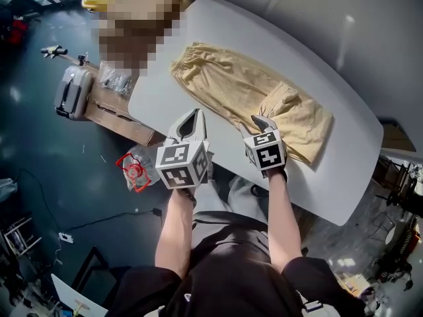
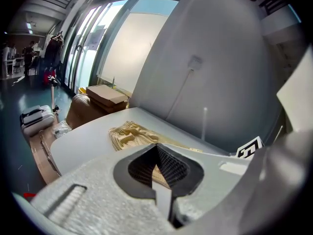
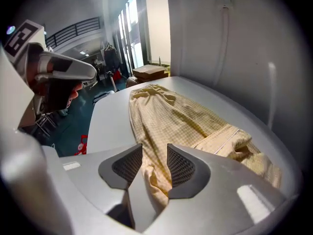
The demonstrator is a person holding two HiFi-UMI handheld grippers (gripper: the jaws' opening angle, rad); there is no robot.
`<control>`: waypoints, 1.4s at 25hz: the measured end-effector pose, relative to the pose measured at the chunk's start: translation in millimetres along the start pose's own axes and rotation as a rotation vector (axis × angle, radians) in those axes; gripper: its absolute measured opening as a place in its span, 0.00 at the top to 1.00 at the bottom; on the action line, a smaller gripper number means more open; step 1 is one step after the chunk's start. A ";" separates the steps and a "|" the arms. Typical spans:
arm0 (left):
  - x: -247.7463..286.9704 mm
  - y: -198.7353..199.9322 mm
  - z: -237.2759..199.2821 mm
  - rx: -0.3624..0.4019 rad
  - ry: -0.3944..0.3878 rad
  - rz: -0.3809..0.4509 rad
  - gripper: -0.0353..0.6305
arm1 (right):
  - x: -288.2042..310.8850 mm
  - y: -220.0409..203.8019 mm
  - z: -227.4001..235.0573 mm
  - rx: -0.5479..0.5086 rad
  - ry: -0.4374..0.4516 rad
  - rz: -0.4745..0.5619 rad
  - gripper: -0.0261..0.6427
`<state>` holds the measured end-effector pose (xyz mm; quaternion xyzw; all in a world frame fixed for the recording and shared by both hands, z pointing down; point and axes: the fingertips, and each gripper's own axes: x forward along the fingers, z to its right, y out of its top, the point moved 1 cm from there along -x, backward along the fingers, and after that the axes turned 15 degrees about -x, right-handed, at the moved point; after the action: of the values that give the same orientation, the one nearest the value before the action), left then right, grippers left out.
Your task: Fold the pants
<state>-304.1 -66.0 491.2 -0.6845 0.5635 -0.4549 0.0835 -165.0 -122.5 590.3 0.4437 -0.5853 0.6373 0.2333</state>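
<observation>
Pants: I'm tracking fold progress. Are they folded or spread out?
Mostly spread: the pants lie stretched along the table, only one leg end turned back on itself.

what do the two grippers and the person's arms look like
Both the left gripper and right gripper are light grey, rough-textured, tapering to pointed jaws with black ribbed pads. Each carries a cube of black-and-white square markers. The person wears a black short-sleeved top.

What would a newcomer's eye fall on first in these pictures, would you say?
The yellow pants, lying rumpled along the white table, stand out first. At the table's near edge, the right gripper has its jaws open astride the pants' edge, while the left gripper beside it is shut and empty.
</observation>
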 end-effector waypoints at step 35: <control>4.0 -20.0 303.0 0.399 -0.626 -0.028 0.94 | -339.5 -36.0 143.2 0.309 -0.803 0.607 0.88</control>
<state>-73.1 -183.0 332.5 -0.7684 0.4015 -0.3254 0.3774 75.1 -176.2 313.7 0.4928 -0.6298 0.5350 -0.2725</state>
